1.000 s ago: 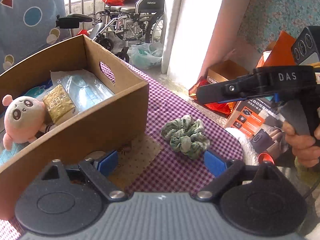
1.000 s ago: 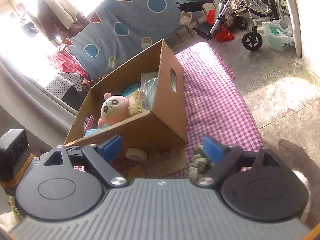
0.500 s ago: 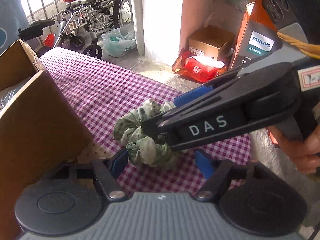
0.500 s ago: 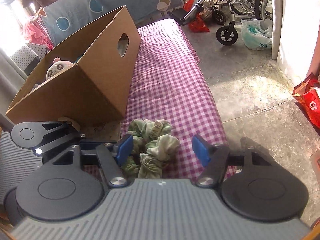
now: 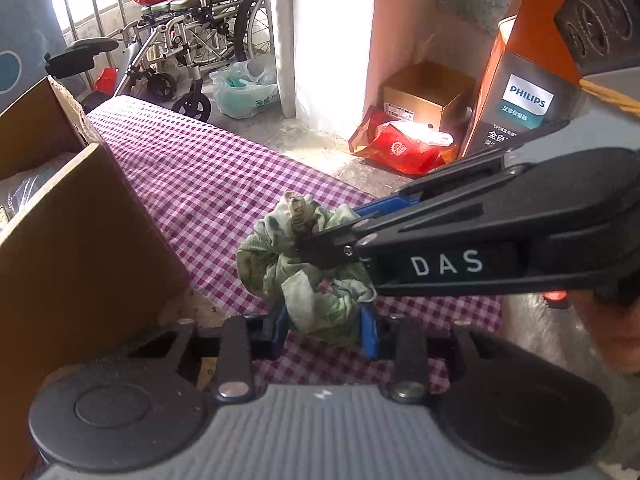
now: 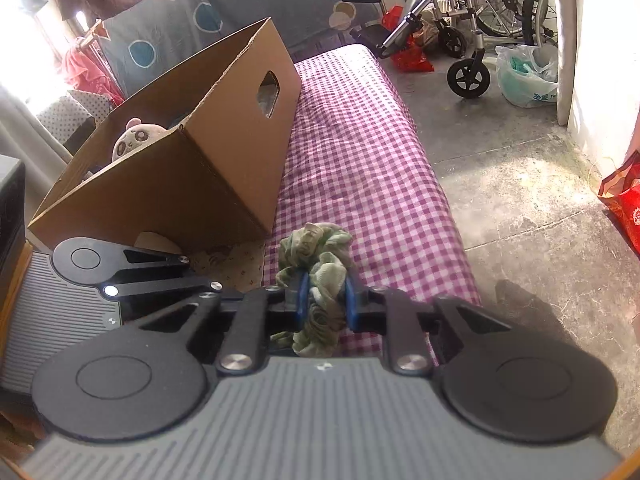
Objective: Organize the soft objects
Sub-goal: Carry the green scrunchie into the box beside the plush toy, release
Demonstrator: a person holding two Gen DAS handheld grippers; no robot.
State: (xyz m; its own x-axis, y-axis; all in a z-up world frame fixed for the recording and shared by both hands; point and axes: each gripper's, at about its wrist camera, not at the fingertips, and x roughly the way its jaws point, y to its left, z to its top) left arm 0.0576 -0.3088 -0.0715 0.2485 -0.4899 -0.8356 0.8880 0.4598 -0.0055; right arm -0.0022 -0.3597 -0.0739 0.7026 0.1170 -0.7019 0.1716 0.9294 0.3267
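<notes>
A green scrunchie (image 5: pixel 280 264) (image 6: pixel 320 248) lies bunched on the purple checked cloth (image 5: pixel 200 176) (image 6: pixel 360 140), close to the open cardboard box (image 5: pixel 80 240) (image 6: pixel 200 168). My left gripper (image 5: pixel 325 330) is closing, and its blue pads press the near end of the scrunchie from both sides. In the left wrist view my right gripper (image 5: pixel 336 228) reaches in from the right and pinches the top of the scrunchie. My right gripper (image 6: pixel 326 300) is closing too, with folds of the cloth squeezed between its pads. A pink plush toy (image 6: pixel 136 138) peeks out of the box.
The table's right edge drops to a concrete floor (image 6: pixel 520 220). A wheelchair (image 5: pixel 192 40) (image 6: pixel 480 20) and a plastic bag (image 6: pixel 524 76) stand beyond the far end. An orange Philips carton (image 5: pixel 520 96), a brown box (image 5: pixel 428 92) and a red bag (image 5: pixel 400 144) sit by the wall.
Both grippers came down from above the box onto the scrunchie and closed from wide open to pinching it. The right gripper crossed into the left wrist view.
</notes>
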